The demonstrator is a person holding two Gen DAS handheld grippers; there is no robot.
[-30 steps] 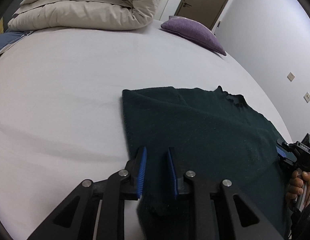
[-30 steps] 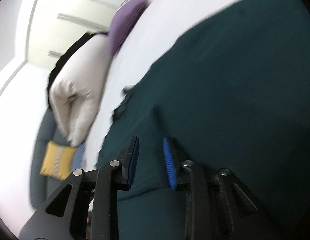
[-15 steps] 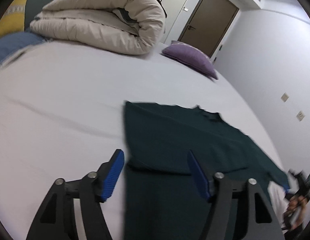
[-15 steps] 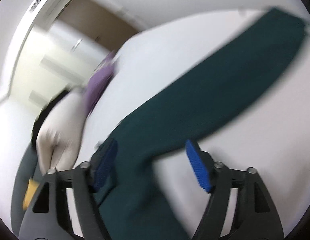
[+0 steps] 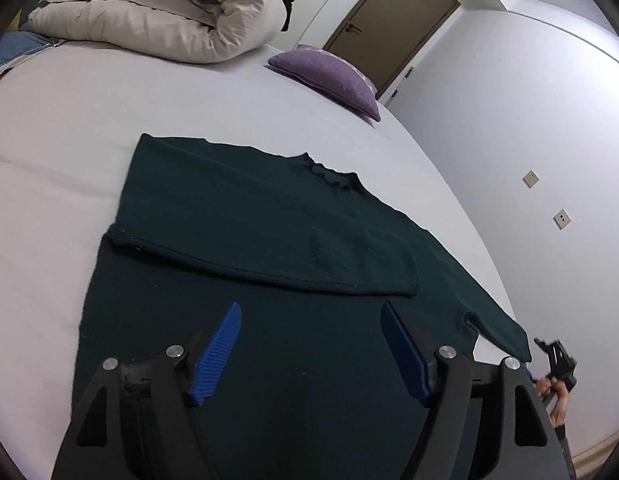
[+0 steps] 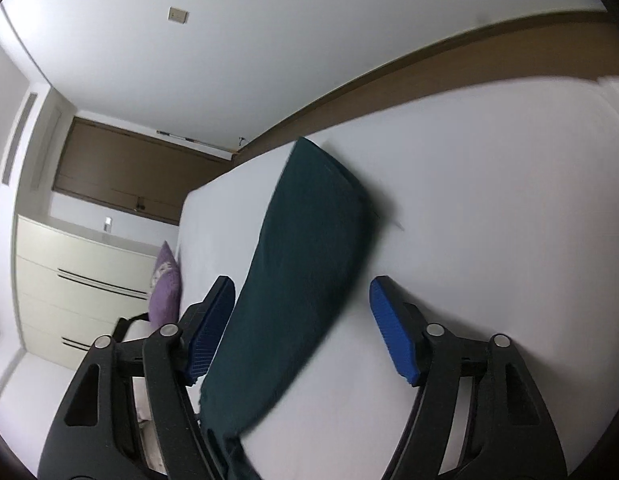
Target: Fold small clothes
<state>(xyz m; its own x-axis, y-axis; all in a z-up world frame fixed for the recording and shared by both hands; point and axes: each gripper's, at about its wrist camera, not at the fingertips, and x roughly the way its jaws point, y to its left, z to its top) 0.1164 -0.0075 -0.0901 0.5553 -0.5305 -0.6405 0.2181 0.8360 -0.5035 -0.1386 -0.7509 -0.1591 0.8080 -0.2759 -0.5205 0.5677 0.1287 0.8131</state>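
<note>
A dark green sweater [image 5: 269, 264] lies flat on the white bed [image 5: 61, 152], with its left sleeve folded across the chest. My left gripper [image 5: 311, 354] is open and empty, hovering over the sweater's lower body. The right sleeve [image 6: 305, 248] stretches out over the sheet in the right wrist view. My right gripper [image 6: 301, 330] is open and empty, with the sleeve lying between and beyond its fingers. The right gripper also shows at the far right of the left wrist view [image 5: 557, 364], past the sleeve's cuff.
A rolled beige duvet [image 5: 161, 12] and a purple pillow [image 5: 329, 76] lie at the far end of the bed. The bed's right edge runs close to the wall [image 5: 529, 128]. A cream chest of drawers [image 6: 77, 284] and a door [image 5: 389, 20] stand beyond.
Both grippers were shut on the sweater a second ago and have opened and let go. Both have drawn back; the left sleeve now lies folded over the chest.
</note>
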